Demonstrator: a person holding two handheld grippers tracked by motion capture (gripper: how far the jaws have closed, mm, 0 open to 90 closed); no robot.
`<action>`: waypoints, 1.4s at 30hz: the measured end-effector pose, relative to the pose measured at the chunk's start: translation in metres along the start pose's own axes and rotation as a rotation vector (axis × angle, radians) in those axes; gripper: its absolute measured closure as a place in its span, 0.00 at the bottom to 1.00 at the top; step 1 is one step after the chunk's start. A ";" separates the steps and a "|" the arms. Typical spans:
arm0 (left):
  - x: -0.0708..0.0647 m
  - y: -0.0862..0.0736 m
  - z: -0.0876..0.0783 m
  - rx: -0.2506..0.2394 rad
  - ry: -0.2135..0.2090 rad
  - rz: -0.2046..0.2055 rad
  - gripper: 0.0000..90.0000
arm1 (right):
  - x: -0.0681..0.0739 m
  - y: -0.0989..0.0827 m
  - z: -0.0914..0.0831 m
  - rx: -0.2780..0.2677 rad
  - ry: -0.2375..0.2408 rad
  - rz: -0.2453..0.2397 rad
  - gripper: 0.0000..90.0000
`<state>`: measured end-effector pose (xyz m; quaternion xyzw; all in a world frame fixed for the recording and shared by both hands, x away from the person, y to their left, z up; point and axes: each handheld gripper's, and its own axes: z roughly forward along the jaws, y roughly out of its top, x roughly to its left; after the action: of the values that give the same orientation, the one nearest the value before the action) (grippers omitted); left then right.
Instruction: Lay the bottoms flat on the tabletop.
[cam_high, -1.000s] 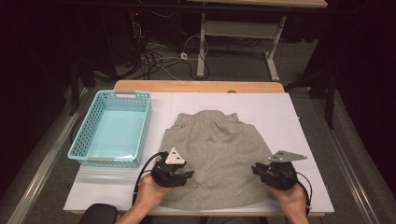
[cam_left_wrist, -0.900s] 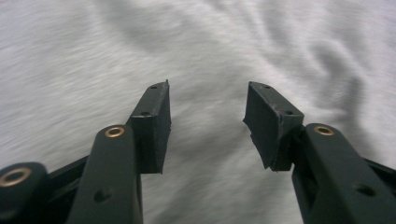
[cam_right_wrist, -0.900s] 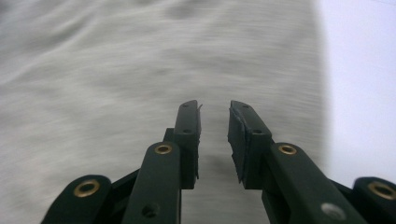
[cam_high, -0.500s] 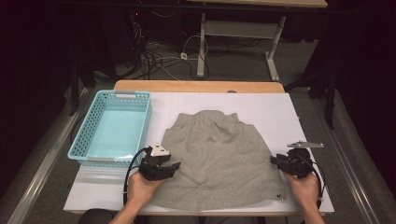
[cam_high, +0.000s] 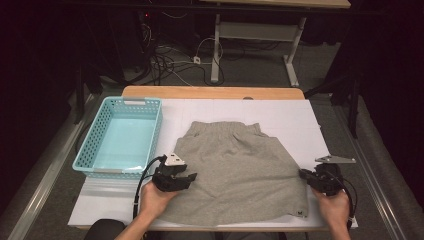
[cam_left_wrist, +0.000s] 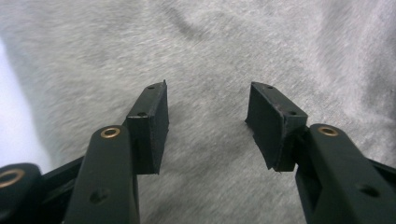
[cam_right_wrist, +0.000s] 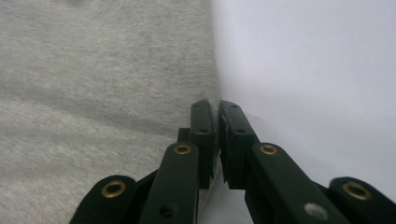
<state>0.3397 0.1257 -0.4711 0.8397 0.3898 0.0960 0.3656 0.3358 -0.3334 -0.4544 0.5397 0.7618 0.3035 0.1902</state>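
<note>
High view: one grey pair of shorts (cam_high: 240, 172) lies flat on the white table top (cam_high: 300, 117), waistband toward the far edge, hem toward the person. One small dark label sits at the hem's right corner. One light blue plastic basket (cam_high: 95, 145) stands at the left of the table, just beside the shorts, with nothing in it. Two grippers are present, one in each hand. The left gripper (cam_high: 187, 178) rests over the left edge of the shorts, its jaws pointing inward across the cloth. The right gripper (cam_high: 304, 174) is at the right edge of the shorts, low down near the hem. Each carries one grey three-cornered plate and one trailing cable.

Left gripper view: the two jaws stand spread apart over the grey cloth (cam_left_wrist: 210, 56). Nothing lies between the pads (cam_left_wrist: 156, 119); they press on nothing. A strip of white table shows at the left border.

Right gripper view: the two jaws have just been closing and are now pressed together at the side edge of the shorts (cam_right_wrist: 93, 84), where grey cloth meets white table (cam_right_wrist: 317, 70). The edge of the cloth runs in between the pads (cam_right_wrist: 201, 122), pinched there.
</note>
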 end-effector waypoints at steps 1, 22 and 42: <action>-0.001 0.001 0.001 0.003 -0.004 0.009 0.53 | -0.001 -0.002 0.000 0.003 -0.001 0.004 0.94; -0.011 0.005 0.015 0.063 -0.026 0.056 0.91 | 0.094 0.008 0.030 0.024 0.145 -0.266 0.84; -0.012 -0.001 -0.009 0.022 0.007 -0.014 0.65 | 0.084 0.010 0.011 -0.048 0.261 -0.244 0.85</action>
<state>0.3265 0.1222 -0.4636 0.8405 0.3980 0.0923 0.3558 0.3202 -0.2495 -0.4526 0.3948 0.8322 0.3639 0.1382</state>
